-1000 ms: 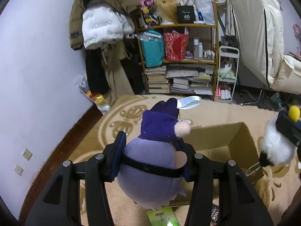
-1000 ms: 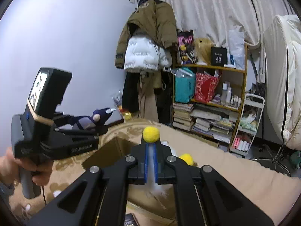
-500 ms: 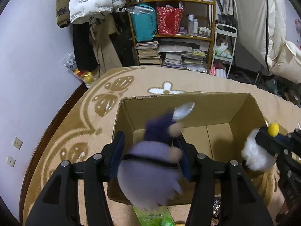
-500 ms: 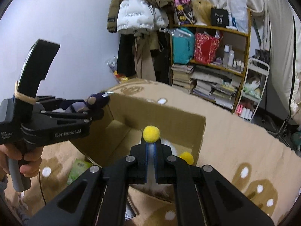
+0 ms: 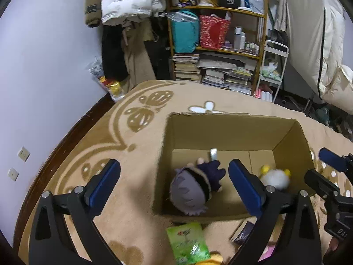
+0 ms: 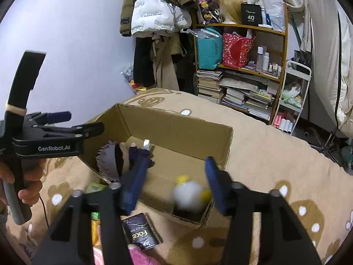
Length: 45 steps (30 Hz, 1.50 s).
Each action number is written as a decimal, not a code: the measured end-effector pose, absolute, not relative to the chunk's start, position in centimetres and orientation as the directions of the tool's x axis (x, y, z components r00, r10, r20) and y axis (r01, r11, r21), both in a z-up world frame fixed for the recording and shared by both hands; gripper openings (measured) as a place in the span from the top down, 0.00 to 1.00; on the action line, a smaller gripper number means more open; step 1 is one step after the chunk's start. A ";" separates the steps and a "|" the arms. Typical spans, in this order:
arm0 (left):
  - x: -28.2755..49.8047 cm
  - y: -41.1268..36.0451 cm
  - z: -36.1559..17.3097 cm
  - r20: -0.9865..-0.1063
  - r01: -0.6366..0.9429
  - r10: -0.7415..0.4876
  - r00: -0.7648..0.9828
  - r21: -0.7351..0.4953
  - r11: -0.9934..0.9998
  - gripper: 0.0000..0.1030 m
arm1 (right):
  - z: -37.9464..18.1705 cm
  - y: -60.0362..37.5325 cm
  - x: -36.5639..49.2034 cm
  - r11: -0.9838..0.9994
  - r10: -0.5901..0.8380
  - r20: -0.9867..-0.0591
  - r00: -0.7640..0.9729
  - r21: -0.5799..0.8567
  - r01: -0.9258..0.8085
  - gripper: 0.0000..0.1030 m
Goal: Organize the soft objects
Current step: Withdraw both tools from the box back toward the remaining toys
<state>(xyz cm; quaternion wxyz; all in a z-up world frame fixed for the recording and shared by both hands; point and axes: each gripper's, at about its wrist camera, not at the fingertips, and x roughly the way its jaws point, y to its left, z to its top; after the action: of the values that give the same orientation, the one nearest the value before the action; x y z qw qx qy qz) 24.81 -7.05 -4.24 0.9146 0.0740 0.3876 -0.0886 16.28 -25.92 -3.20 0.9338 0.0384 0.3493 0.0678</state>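
Your left claw is spread wide with nothing between its blue pads; it hangs in the lower part of the left wrist frame, over the near left corner of the cardboard box. Inside that box, at lower centre, the purple-haired doll lies on the box floor with its dark blue body toward the far wall and a white tag sticking up just beyond it. To its right, near the right wall, sits the white fluffy toy with yellow pom-poms, apart from the doll.

Your right claw is also apart and empty, low in the right wrist frame above the box's near edge, with the fluffy toy blurred beneath it between the pads. Your left hand grips its handle at the left edge of that frame.

The box rests on a tan patterned blanket. In front of the box, at the bottom of the frame, lie a green packet and a black pouch printed "face".
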 end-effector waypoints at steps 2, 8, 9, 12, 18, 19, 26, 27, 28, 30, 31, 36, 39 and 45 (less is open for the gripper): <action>24.5 -6.3 -3.9 -0.728 0.201 -0.093 0.680 0.063 0.978 0.05 | -2.7 -26.0 16.0 0.989 0.148 -0.653 0.742 0.117 -0.094 0.28; 22.8 -4.8 -2.1 -0.722 0.181 -0.077 0.688 0.068 0.981 0.04 | -0.7 -26.0 14.3 0.987 0.153 -0.625 0.765 0.138 -0.085 0.00; 22.4 -4.5 -1.8 -0.722 0.176 -0.079 0.688 0.060 0.983 0.04 | -0.4 -26.0 13.9 0.987 0.150 -0.622 0.769 0.138 -0.080 0.00; 21.4 -4.1 -1.3 -0.735 0.180 -0.089 0.672 0.047 0.982 0.04 | 0.3 -25.9 13.0 0.989 0.140 -0.617 0.775 0.132 -0.073 0.00; 18.7 -4.2 -0.7 -0.742 0.201 -0.077 0.666 0.080 0.976 0.04 | 1.1 -25.4 11.0 0.989 0.135 -0.622 0.772 0.128 -0.070 0.00; 18.3 -4.2 -0.7 -0.743 0.202 -0.071 0.666 0.087 0.976 0.04 | 1.1 -25.3 10.6 0.989 0.134 -0.621 0.772 0.128 -0.069 0.00; 15.8 -4.1 -1.4 -0.759 0.217 -0.049 0.649 0.122 0.969 0.04 | 1.1 -24.0 8.2 0.988 0.144 -0.615 0.775 0.131 -0.079 0.00; 15.5 -4.1 -1.5 -0.761 0.218 -0.045 0.648 0.129 0.967 0.04 | 1.0 -23.8 8.0 0.988 0.149 -0.614 0.775 0.131 -0.086 0.00; 15.1 -4.1 -1.7 -0.762 0.220 -0.042 0.646 0.133 0.966 0.04 | 1.0 -23.5 7.7 0.987 0.155 -0.613 0.775 0.132 -0.093 0.00; 14.6 -4.1 -2.0 -0.766 0.222 -0.040 0.642 0.136 0.965 0.04 | 0.7 -22.9 7.2 0.987 0.159 -0.614 0.773 0.130 -0.099 0.00; 14.3 -4.1 -2.2 -0.770 0.221 -0.039 0.637 0.135 0.966 0.04 | 0.5 -22.7 7.0 0.986 0.162 -0.615 0.771 0.132 -0.102 0.00; 13.2 -3.6 -3.8 -0.790 0.222 -0.041 0.611 0.122 0.967 0.04 | -1.0 -21.6 6.0 0.984 0.180 -0.634 0.752 0.133 -0.123 0.00; 12.9 -3.1 -4.5 -0.798 0.224 -0.042 0.602 0.118 0.967 0.04 | -2.2 -21.2 5.7 0.982 0.189 -0.652 0.735 0.134 -0.134 0.00; 13.2 -2.2 -6.6 -0.826 0.211 -0.048 0.562 0.087 0.974 0.04 | -4.8 -20.4 5.7 0.980 0.200 -0.689 0.696 0.136 -0.147 0.08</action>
<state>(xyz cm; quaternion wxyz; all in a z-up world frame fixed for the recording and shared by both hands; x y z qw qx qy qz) 13.15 -2.19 -6.59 0.8793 0.0881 0.4623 -0.0737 5.71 -20.38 -4.84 0.9202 0.0353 0.3782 0.0943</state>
